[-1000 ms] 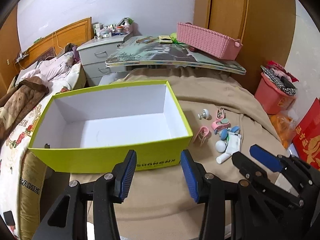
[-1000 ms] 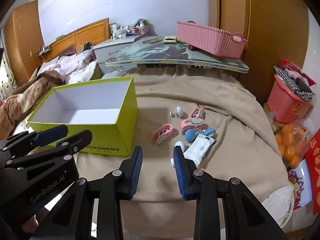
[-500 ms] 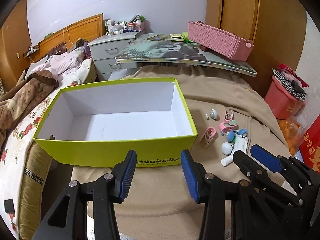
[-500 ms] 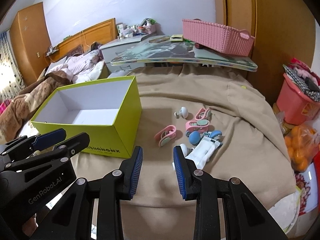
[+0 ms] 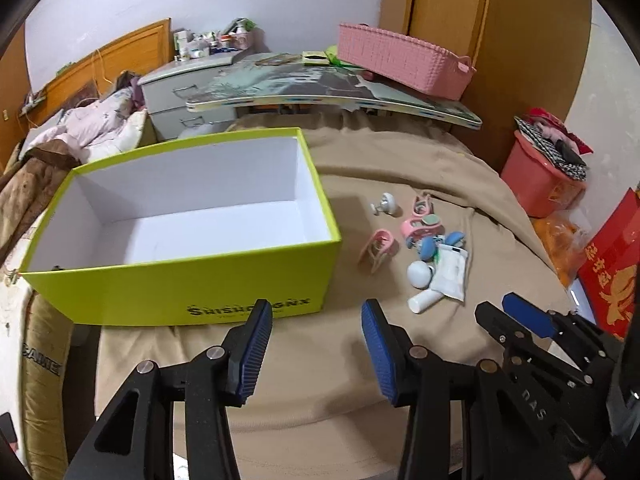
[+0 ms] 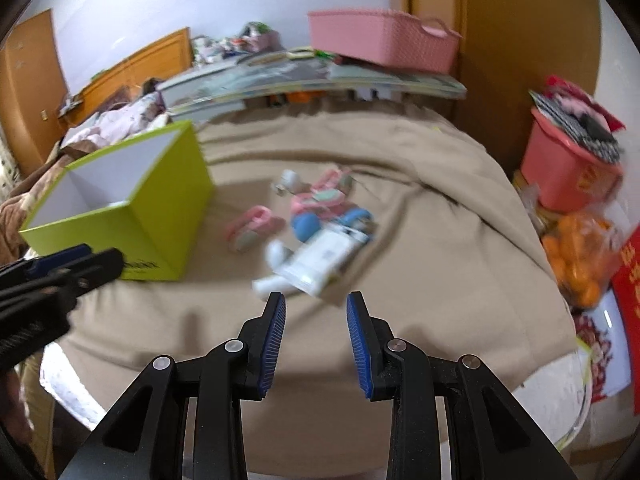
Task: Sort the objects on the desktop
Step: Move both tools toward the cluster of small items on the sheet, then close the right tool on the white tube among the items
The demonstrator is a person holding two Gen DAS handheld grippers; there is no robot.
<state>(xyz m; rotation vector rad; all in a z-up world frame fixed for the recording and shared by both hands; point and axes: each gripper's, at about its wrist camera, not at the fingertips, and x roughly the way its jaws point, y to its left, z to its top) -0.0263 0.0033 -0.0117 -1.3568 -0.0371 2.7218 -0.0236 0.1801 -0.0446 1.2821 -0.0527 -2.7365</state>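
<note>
Fingers of the left gripper (image 5: 316, 344) stand spread with nothing between them, above the tan blanket (image 5: 400, 168) near its front edge, just in front of the lime-green box (image 5: 180, 284). The right gripper (image 6: 316, 320) is likewise spread and empty, its blue pads apart over the blanket, close before a white tube (image 6: 316, 258) with its cap toward the front edge. That view is smeared, so the small things beyond it are surest from the left wrist camera: a white ball-shaped piece (image 5: 419, 274) touching the tube, a blue clip (image 5: 430, 246), pink clips (image 5: 378, 246) and a small white knob (image 5: 386, 203), all clustered on the blanket to the right of the box. The box stands open, its white inside bare. Past the far edge a pink basket (image 5: 404, 60) sits on a curved board (image 5: 332, 92).
</note>
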